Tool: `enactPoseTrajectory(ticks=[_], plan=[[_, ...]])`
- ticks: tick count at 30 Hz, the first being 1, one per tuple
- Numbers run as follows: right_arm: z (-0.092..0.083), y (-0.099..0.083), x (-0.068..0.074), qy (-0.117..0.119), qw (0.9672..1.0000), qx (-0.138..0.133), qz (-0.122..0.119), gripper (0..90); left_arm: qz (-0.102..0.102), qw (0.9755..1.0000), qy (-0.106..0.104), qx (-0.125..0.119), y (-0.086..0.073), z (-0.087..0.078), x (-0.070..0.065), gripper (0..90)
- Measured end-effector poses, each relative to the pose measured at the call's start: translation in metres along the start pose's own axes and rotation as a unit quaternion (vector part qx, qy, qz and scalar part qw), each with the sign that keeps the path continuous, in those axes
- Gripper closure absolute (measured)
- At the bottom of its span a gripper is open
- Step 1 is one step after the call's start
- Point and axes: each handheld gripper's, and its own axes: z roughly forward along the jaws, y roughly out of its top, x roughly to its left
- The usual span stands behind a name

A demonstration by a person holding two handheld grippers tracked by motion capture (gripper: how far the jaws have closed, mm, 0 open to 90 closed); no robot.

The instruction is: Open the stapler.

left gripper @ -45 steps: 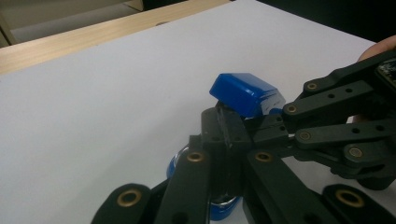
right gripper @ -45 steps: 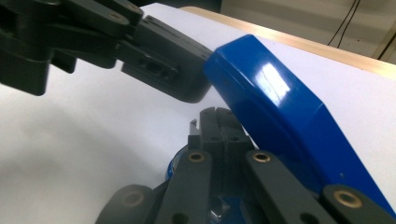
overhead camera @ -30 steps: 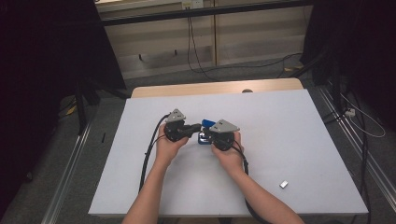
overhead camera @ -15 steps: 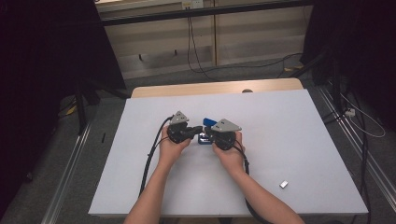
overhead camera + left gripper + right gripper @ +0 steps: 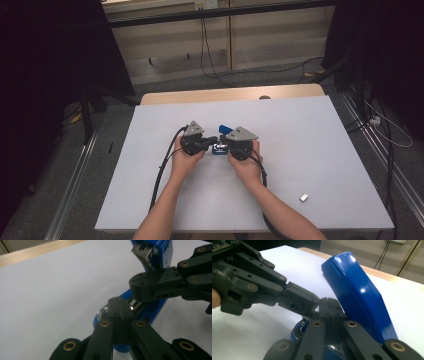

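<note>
One blue stapler (image 5: 220,148), lid tilted up

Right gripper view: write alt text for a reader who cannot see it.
A blue stapler with its top arm swung up stands on a white table, just beyond the closed right claw rising from the bottom. The left claw, also closed, reaches in from the left toward the stapler's base.
</note>
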Motion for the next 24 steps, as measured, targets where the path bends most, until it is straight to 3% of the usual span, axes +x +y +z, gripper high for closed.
enactPoseTrajectory(ticks=[11, 17, 24], plan=[[-0.005, 0.006, -0.003, -0.022, 0.9997, 0.005, -0.01, 90.0, 0.005, 1.0, 0.002, -0.003, -0.001, 0.0, -0.001, 90.0], [-0.01, 0.009, -0.008, -0.04, 0.999, 0.003, -0.017, 90.0, -0.003, 1.0, -0.001, -0.004, -0.001, 0.0, 0.0, 90.0], [-0.016, 0.012, -0.015, -0.057, 0.9982, 0.003, -0.018, 90.0, 0.011, 0.9999, 0.008, 0.001, 0.0, 0.0, -0.002, 90.0]])
